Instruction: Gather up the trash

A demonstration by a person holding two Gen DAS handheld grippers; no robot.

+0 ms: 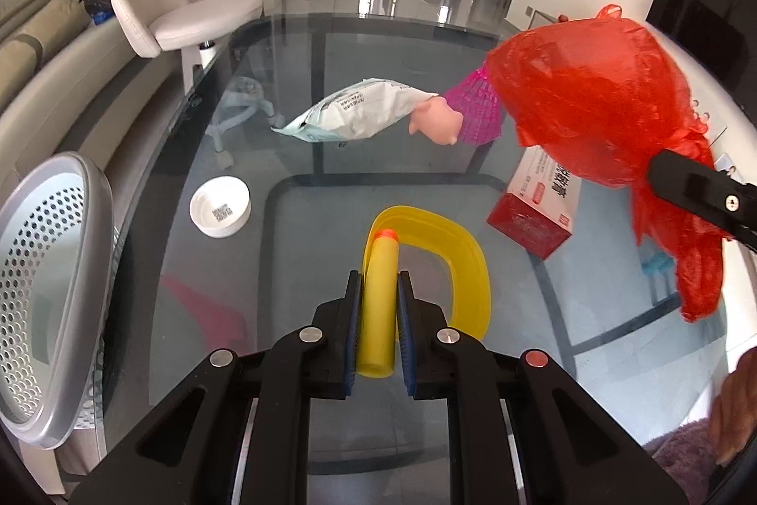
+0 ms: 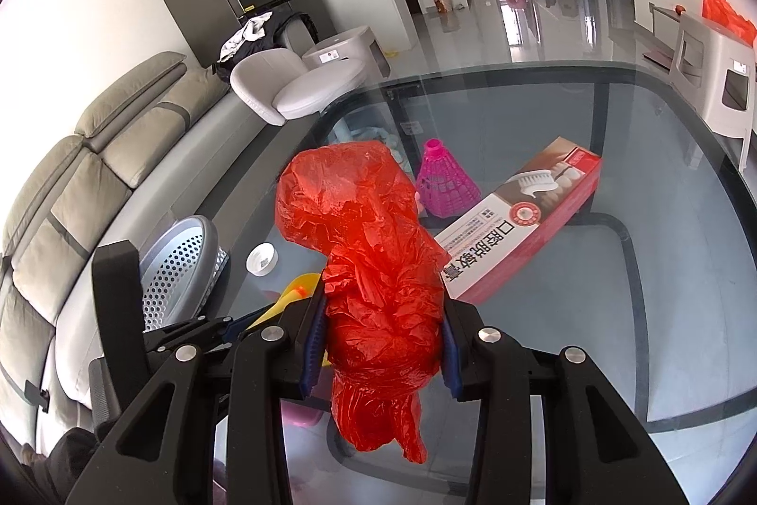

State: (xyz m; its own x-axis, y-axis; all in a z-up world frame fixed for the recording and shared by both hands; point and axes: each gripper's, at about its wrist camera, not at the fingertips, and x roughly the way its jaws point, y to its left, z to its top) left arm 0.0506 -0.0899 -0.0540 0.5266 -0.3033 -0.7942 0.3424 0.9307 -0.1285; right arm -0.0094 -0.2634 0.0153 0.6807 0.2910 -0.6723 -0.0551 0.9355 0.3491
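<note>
Our left gripper [image 1: 378, 292] clenched the dart [image 1: 378, 301]; our right [image 2: 383, 344] squeezed the bag [image 2: 369, 249]. The smooth dart could have slipped towards the bin [image 1: 52, 292] at nine o'clock.

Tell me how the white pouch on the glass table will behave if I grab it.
The white pouch looks crinkled and thin, so it is probably light and floppy. Lying flat on the smooth glass table, it may slide rather than lift.
</note>
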